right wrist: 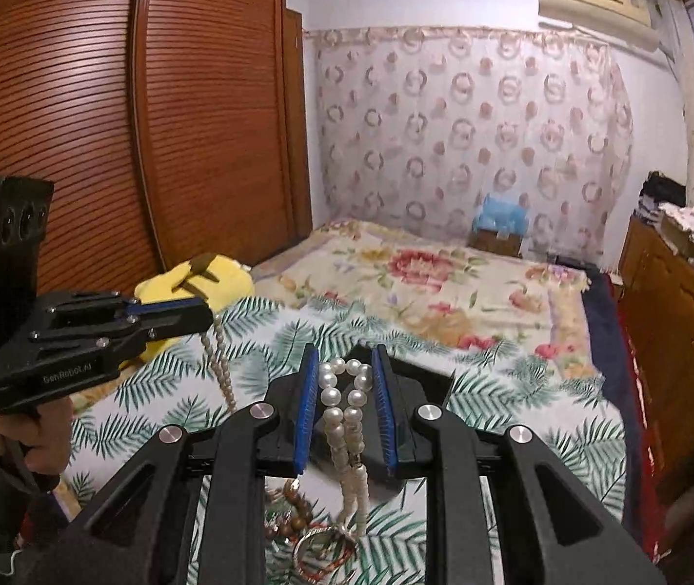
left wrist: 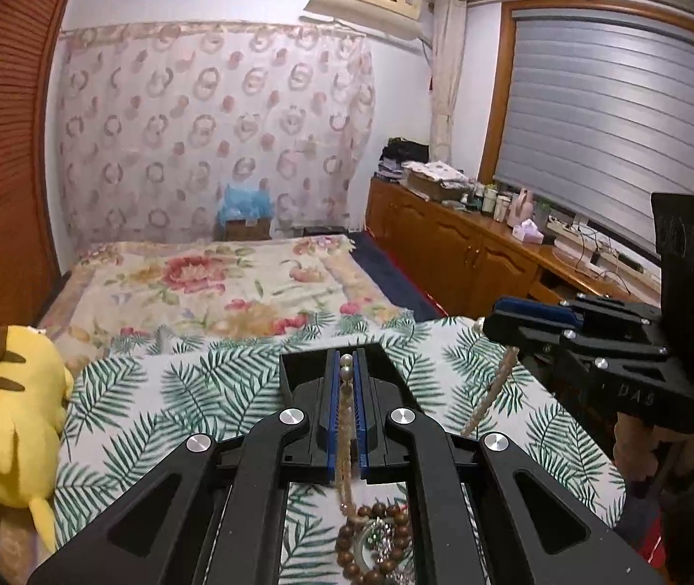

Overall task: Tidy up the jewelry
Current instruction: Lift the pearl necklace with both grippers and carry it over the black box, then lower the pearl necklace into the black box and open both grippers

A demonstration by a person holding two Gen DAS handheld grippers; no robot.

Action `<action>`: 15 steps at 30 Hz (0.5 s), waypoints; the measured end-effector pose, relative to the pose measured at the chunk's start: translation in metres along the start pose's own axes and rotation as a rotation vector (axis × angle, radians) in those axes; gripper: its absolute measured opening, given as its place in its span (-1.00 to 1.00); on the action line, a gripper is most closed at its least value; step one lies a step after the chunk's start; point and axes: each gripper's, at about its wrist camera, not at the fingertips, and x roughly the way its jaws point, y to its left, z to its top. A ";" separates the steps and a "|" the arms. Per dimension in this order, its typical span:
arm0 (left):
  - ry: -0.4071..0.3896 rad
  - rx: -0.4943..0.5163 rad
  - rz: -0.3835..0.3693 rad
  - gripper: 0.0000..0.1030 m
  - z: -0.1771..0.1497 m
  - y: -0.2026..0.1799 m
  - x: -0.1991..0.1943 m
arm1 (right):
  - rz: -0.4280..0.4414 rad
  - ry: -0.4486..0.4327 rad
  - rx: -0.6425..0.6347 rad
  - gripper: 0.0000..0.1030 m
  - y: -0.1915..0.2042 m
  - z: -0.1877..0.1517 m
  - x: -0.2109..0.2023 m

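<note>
My left gripper [left wrist: 346, 365] is shut on a pearl necklace [left wrist: 345, 419], its strands hanging down between the blue pads. In the right wrist view the left gripper [right wrist: 200, 312] holds the strand [right wrist: 217, 360] up at the left. My right gripper [right wrist: 345, 375] has a loop of the same pearl necklace [right wrist: 344, 399] draped between its blue pads, which stand apart from the beads. It shows at the right in the left wrist view [left wrist: 488, 326]. Below lies a pile of jewelry: a brown bead bracelet [left wrist: 351, 536] and a bangle [right wrist: 322, 555].
The jewelry lies on a palm-leaf cloth [left wrist: 151, 414] at the foot of a floral bed [left wrist: 210, 282]. A yellow plush toy [left wrist: 10, 419] sits at the left edge. A wooden wardrobe [right wrist: 103, 122] stands left, a low cabinet [left wrist: 468, 243] with clutter right.
</note>
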 end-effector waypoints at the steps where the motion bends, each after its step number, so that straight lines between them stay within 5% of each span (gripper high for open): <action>1: -0.004 0.000 0.000 -0.91 0.003 0.000 0.000 | -0.003 -0.007 0.000 -0.53 -0.002 0.005 0.000; 15: -0.060 0.001 0.017 -0.91 0.052 0.009 0.011 | -0.033 -0.044 -0.021 -0.53 -0.030 0.052 0.025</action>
